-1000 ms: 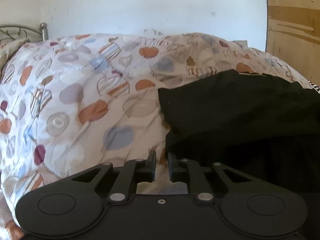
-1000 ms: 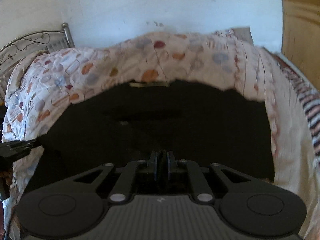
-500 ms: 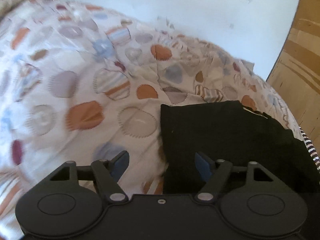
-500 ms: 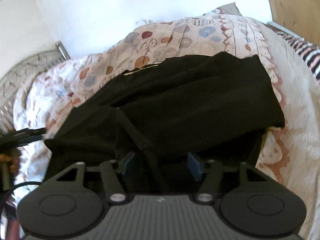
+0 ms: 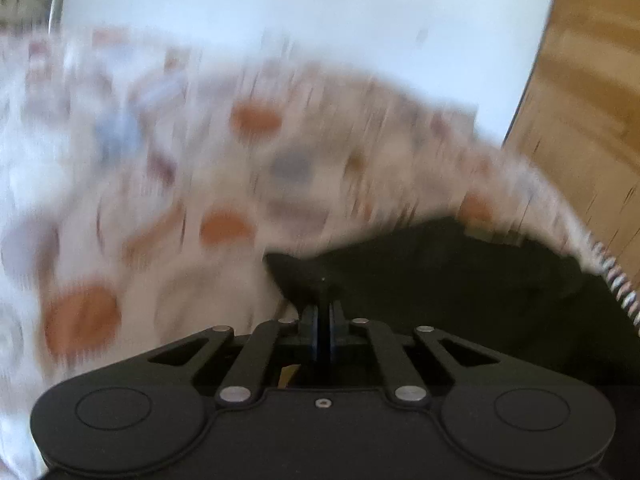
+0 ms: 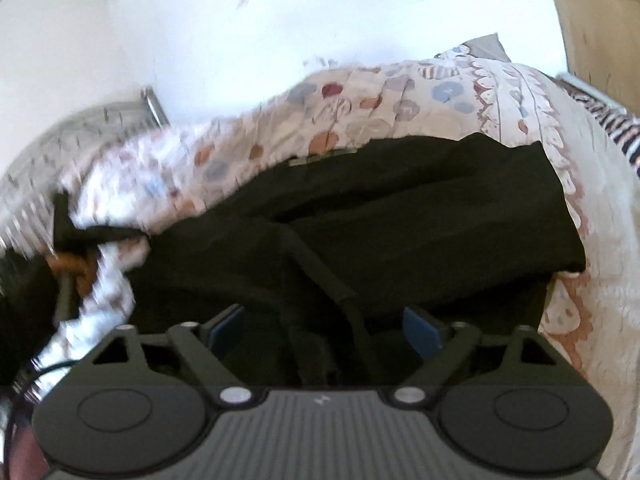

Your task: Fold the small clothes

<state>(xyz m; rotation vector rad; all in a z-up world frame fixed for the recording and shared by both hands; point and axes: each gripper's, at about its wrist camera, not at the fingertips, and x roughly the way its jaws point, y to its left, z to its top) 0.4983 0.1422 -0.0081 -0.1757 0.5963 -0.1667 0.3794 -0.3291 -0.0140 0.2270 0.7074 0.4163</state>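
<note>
A black garment (image 6: 420,208) lies partly folded on the bed, with its left corner (image 5: 304,272) pulled up into a peak. My left gripper (image 5: 323,312) is shut on that corner; the left wrist view is blurred by motion. In the right wrist view the same gripper is a dark blur at the far left (image 6: 64,224), with a hand below it. My right gripper (image 6: 324,320) sits low over the garment's near edge. Its jaws are opening, and the blue pads (image 6: 420,328) stand wide apart. A ridge of black cloth runs between them, and the pads do not press on it.
A bedsheet (image 5: 168,208) with orange, blue and grey spots covers the bed. Behind it are a white wall (image 6: 240,40) and a metal headboard (image 6: 92,124). A wooden panel (image 5: 592,112) stands at the right, and a striped cloth (image 6: 612,128) lies at the bed's right edge.
The left gripper opened beside the garment's left corner, then shut on it and lifted it. The right gripper went from shut to wide open and let go of the cloth.
</note>
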